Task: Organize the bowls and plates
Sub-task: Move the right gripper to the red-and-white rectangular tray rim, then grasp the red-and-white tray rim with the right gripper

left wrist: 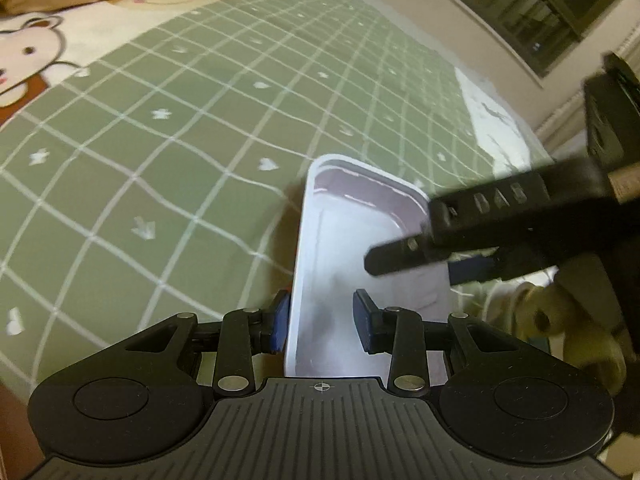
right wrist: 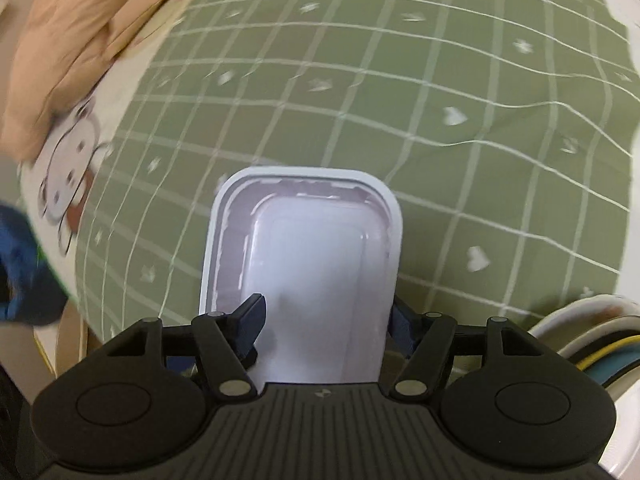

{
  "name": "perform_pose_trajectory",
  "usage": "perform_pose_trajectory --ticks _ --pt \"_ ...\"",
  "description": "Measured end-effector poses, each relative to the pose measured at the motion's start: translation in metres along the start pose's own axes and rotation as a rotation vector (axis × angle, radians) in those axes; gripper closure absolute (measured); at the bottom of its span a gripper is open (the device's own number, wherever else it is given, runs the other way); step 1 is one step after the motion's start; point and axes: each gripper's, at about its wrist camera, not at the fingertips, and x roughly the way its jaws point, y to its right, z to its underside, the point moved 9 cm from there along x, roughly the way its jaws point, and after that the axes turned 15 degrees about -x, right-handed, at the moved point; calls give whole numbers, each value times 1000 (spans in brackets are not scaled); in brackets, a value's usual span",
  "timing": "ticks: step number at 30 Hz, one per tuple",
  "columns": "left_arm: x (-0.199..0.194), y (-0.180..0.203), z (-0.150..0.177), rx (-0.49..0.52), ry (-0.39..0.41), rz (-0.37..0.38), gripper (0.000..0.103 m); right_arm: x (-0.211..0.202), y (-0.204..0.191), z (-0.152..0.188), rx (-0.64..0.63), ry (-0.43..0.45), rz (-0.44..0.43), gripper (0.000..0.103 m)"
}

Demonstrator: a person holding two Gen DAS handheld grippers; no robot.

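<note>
White rectangular tray on green checked bedsheet, left hand-held gripper straddling its left rim, right hand-held gripper straddling its right rim, neither visibly pinching.

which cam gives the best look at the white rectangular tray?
Right wrist. The white tray sits centred there, with its far rim, both far corners and both side walls visible. The left wrist view shows the tray at an angle, its right side covered by the right gripper, and its near end hidden behind the gripper body.
</note>
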Motion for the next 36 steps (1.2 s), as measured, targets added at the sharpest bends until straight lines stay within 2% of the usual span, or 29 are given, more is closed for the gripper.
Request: perform_pose_trajectory --ticks 4,7,8,10,13,16,21,25,28,31,33,36 --pt "-8 -15 -4 -36 15 -18 65 9 -17 12 -20 -30 -64 37" --pt "-13 -21 -3 -42 18 -26 65 12 -18 19 -20 -32 -70 37" --pt "-14 -23 -2 -41 16 -28 65 10 -19 20 -30 -18 -51 37" --pt "-14 -23 1 -36 9 -28 65 2 -21 24 -87 37 42 37" --pt "-14 -26 3 -34 7 -32 66 -14 -30 28 -202 177 187 37" --pt "-14 -31 5 -43 9 -43 66 -24 -38 38 -239 296 226 37" --pt "-17 -42 6 -45 11 -75 71 -21 -42 55 -201 375 198 37" --pt "-29 -49 14 -34 -11 -68 71 -5 -49 71 -185 362 145 37" --pt "-34 -49 25 -3 -65 -44 72 8 -53 84 -184 339 85 37" --pt "-39 -47 35 41 -100 -36 72 9 -52 94 -200 354 93 37" --pt "-40 -47 33 59 -84 -53 72 7 -49 99 -203 370 104 37" --pt "-35 -48 21 35 -49 -72 72 7 -43 101 -187 391 99 37"
